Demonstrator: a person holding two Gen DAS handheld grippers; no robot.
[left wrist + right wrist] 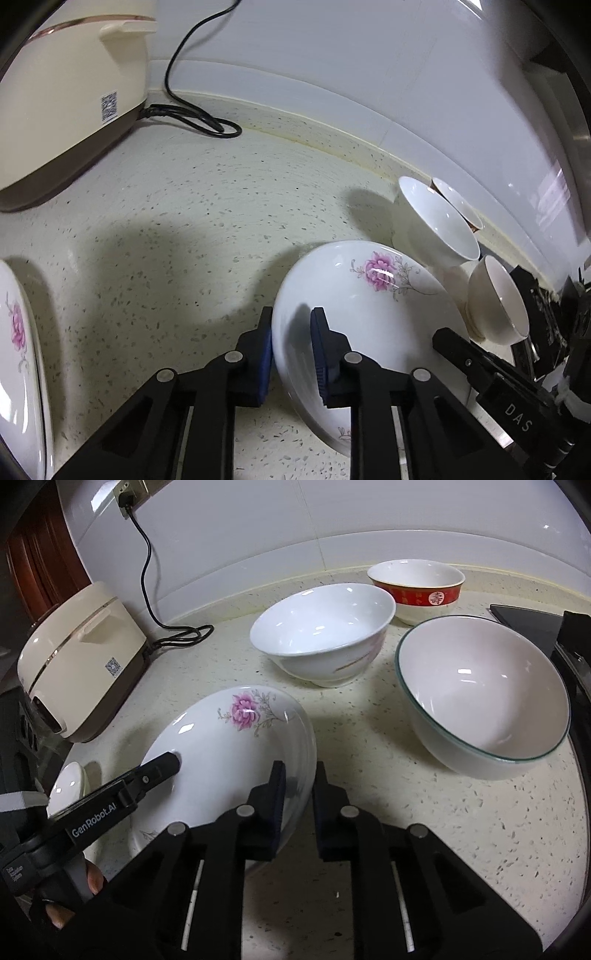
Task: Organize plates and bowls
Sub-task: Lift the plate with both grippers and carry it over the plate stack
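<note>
Both grippers hold the same flowered plate (pixel 236 753), lifted and tilted over the speckled tabletop (pixel 369 830) — left gripper (pixel 291 345) with its jaws closed across the plate's near-left rim, one blue pad under, one on the inner face; right gripper (pixel 300 794) pinching the opposite rim the same way. Judgement: plate is mid-transfer, probably headed for the second flowered plate (pixel 18 354) lying at the far left edge of the left wrist view. To do this well, keep the two grips level with each other so the glazed rim does not slide out of the pads, carry low, and let one side go only once the plate is seated. Three bowls stand well clear on the right: plain white bowl (pixel 321 631), red-banded bowl (pixel 415 587), green-rimmed bowl (pixel 484 698). Cream appliance (pixel 81 657) and its cord (pixel 147 576) sit at the back left. Hard to make out — the plate's underside and how deep each pad bites; the second plate is cut off by the frame, so whether it is a single plate or a stack cannot be told.
</note>
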